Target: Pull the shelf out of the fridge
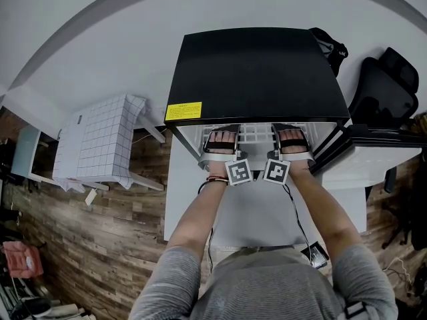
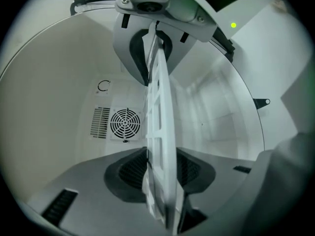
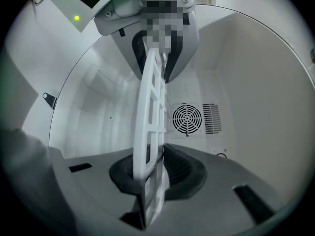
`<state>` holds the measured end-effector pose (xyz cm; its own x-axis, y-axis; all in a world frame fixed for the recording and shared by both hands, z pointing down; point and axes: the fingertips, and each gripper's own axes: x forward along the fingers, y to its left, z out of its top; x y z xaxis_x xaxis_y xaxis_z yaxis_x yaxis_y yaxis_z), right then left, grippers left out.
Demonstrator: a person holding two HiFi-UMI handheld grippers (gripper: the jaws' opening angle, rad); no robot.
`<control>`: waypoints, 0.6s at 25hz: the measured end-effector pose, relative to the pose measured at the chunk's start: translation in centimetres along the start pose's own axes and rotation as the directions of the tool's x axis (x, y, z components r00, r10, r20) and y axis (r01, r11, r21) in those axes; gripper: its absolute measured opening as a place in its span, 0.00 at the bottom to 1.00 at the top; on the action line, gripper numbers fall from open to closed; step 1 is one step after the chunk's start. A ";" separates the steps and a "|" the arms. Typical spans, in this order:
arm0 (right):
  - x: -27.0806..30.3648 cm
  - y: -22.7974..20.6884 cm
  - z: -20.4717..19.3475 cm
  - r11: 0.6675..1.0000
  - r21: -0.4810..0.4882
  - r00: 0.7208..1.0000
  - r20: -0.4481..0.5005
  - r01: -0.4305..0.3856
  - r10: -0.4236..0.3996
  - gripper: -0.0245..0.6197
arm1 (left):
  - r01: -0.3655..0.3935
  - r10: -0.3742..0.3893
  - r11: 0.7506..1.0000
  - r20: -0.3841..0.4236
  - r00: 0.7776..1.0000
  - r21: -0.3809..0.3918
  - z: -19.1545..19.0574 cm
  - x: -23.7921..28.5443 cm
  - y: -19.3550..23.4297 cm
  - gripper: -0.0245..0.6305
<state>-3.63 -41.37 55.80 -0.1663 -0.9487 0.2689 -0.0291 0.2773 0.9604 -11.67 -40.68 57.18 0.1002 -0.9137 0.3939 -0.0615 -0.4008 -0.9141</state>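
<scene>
The left gripper (image 1: 222, 139) and right gripper (image 1: 292, 139) reach into the fridge (image 1: 253, 72), whose black top hides all but the front strip of the shelf (image 1: 255, 133). Each gripper's pads press on the shelf's front edge. The shelf is a white lattice, blurred close up. A fan grille (image 2: 125, 123) sits behind it.

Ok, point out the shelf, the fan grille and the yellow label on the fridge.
shelf (image 2: 166, 132): left gripper view, on a white bar of its grid.
fan grille (image 3: 187, 118): right gripper view, its centre.
yellow label (image 1: 183, 111): head view, middle of the label.
</scene>
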 end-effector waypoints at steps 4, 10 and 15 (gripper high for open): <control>0.0 -0.2 -0.2 1.000 -0.002 1.000 -0.003 0.016 -0.016 0.12 | -0.122 0.127 0.989 -0.050 0.991 0.088 -0.9 -0.2 2.3 0.12; -0.1 -0.3 -0.1 1.000 0.006 1.000 -0.004 0.020 -0.020 0.11 | -0.121 0.123 0.992 -0.050 0.991 0.033 -0.8 -0.2 1.8 0.11; -0.1 -0.5 0.0 0.999 0.021 1.000 -0.002 0.029 -0.029 0.11 | -0.120 0.121 0.992 -0.048 0.991 0.024 -0.8 -0.2 1.9 0.11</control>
<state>-3.58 -41.45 55.32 -0.1638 -0.9566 0.2409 -0.0542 0.2526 0.9660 -12.61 -41.31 55.46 0.0438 -0.9577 0.2843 -0.0490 -0.2863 -0.9569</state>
